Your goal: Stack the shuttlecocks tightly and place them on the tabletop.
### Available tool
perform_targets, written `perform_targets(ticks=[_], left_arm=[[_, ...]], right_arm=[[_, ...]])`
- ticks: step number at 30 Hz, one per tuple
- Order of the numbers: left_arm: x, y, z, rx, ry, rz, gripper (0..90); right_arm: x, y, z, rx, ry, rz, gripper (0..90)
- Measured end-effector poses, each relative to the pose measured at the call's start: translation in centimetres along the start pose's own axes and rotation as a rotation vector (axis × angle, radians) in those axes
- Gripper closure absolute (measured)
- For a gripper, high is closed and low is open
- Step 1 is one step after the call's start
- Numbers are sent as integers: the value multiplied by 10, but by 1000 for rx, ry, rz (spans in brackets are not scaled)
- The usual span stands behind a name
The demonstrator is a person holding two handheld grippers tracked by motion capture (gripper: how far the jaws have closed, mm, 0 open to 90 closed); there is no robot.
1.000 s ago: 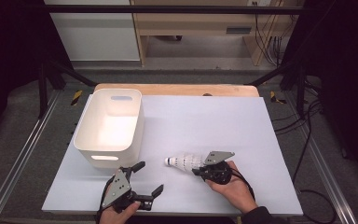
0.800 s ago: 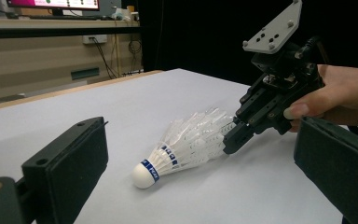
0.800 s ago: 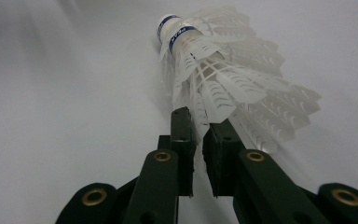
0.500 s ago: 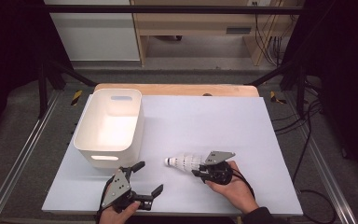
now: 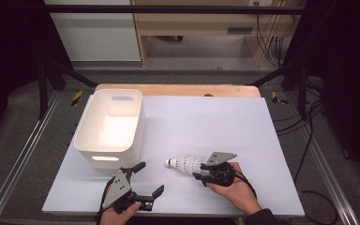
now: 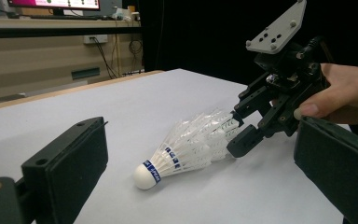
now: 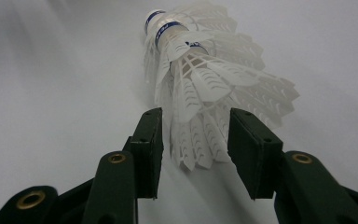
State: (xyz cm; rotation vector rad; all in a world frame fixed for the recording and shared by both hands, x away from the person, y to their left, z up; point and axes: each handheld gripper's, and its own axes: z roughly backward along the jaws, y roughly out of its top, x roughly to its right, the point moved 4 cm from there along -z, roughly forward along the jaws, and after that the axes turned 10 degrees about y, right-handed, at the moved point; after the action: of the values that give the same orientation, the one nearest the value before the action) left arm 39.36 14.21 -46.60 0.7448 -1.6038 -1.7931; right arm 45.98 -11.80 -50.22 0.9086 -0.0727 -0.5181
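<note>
A nested stack of white feather shuttlecocks [image 5: 185, 163] lies on its side on the white table top [image 5: 206, 122], its blue-banded cork tip pointing left. My right gripper [image 5: 200, 171] is open, with one jaw on each side of the feather end [image 7: 200, 140]; a thin gap shows at one jaw. In the left gripper view the stack [image 6: 186, 149] lies ahead between my own two wide-apart jaws, with the right gripper [image 6: 242, 135] at its skirt. My left gripper [image 5: 149, 178] is open and holds nothing, near the front edge, left of the stack.
A white plastic bin [image 5: 82, 136] with cut-out handles stands at the table's left, just behind my left gripper. A wooden board edge [image 5: 178, 88] runs along the table's far side. Metal frame rails [image 5: 23, 154] flank the table.
</note>
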Motion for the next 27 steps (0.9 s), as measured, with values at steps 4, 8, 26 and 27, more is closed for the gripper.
perform_targets(ticks=[4, 8, 26, 27], left_arm=[[0, 0, 0, 0, 1, 0, 27], [0, 0, 0, 0, 1, 0, 27], [0, 0, 0, 0, 1, -2, 27], [0, 0, 0, 0, 1, -1, 27]], right_arm=[[0, 0, 1, 1, -5, -1, 532], [0, 0, 1, -1, -13, 1, 500], [-1, -3, 6, -6, -52, 15, 345], [-1, -3, 6, -7, -54, 15, 339]])
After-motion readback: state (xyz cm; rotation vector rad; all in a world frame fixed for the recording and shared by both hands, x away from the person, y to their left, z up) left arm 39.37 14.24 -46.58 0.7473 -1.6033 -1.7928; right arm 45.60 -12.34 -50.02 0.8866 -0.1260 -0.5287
